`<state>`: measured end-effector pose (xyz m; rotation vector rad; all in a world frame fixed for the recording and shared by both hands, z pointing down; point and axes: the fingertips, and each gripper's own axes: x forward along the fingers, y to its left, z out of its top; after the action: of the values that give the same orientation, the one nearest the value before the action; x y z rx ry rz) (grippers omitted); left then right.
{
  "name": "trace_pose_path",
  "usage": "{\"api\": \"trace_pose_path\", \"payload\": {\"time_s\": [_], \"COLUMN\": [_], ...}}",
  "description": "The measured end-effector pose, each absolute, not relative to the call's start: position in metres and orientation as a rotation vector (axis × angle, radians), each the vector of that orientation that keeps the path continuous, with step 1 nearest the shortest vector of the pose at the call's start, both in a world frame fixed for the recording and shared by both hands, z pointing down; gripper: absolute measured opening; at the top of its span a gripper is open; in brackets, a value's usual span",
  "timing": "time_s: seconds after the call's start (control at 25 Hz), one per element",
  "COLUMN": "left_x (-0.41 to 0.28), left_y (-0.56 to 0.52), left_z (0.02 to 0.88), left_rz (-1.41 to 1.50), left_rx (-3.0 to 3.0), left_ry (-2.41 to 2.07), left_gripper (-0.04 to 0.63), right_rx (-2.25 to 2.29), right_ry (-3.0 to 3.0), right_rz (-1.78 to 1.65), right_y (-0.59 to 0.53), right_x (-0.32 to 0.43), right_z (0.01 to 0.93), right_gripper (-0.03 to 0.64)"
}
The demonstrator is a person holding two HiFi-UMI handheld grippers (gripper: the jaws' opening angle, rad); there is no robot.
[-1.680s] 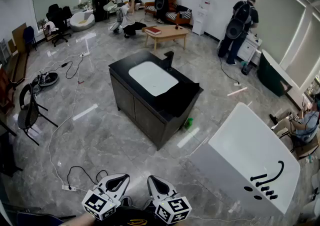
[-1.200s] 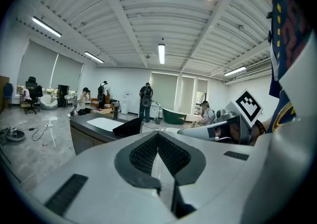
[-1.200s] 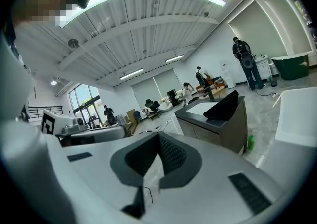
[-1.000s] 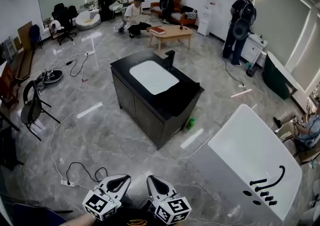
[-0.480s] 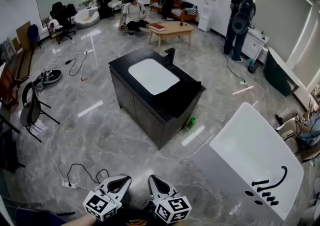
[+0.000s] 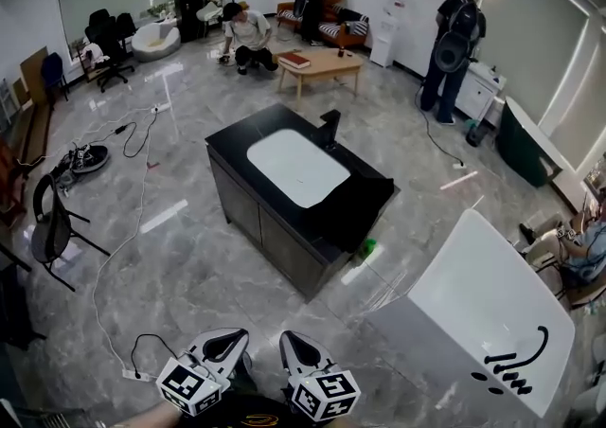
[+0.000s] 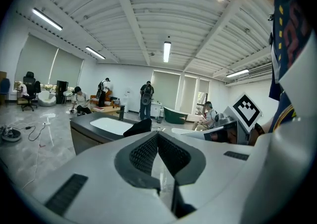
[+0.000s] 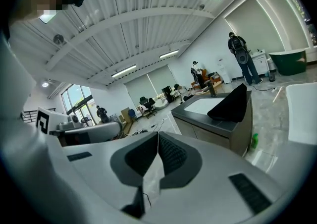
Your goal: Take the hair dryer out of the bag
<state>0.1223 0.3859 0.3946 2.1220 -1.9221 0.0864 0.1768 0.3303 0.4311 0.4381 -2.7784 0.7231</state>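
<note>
Both grippers have closed in a little on the black cabinet [image 6: 275, 227]. Half a second back its near corner sat higher in the head view, and the white bathtub [image 6: 483, 312] has since slid further toward 4 o'clock. The crouching person [image 6: 244, 33] by the coffee table [image 6: 317, 62] has also shuffled toward 11 o'clock.

Reading the head view as a dial, the left gripper [image 6: 227, 341] and the right gripper [image 6: 295, 346] sit side by side at 6 o'clock. They are not touching, and their tips aim at 12 toward the cabinet, well short of it. Each gripper's own view shows its ribbed pads [image 7: 143, 151] pressed together along a thin seam, clenched on nothing.

The cabinet stands at the dial's centre, with a white basin [image 6: 295, 166] sunk in its dark top. A black faucet [image 6: 329, 128] rises at the basin's 1 o'clock. The black bag [image 6: 352, 206] lies slumped on the countertop at the basin's 4 o'clock, just beside it. The hair dryer does not show in any view.

A green bottle [image 6: 367, 248] stands on the floor just beside the cabinet's 4 o'clock corner. A person with a backpack [image 6: 453, 43] stands well away at 2 o'clock, and a dark chair [image 6: 49, 222] sits at 8 o'clock.
</note>
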Motion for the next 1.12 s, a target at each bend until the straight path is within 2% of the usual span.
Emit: {"api": "trace_pose_path", "payload": {"time_s": [0.48, 1.12], "left_x": [0.009, -0.030], "left_y": [0.376, 0.333], "left_z": [0.409, 0.427], "left_rz": [0.053, 0.032], "left_rx": [2.148, 2.151], "left_ry": [-1.837, -1.751], "left_gripper": [0.003, 0.003], "right_rx": [0.504, 0.605], "right_ry": [-2.718, -2.633], "right_rz": [0.720, 0.817], "right_y": [0.325, 0.277], "right_x": [0.069, 0.040], "right_z": [0.442, 0.464], "right_gripper": [0.009, 0.009]}}
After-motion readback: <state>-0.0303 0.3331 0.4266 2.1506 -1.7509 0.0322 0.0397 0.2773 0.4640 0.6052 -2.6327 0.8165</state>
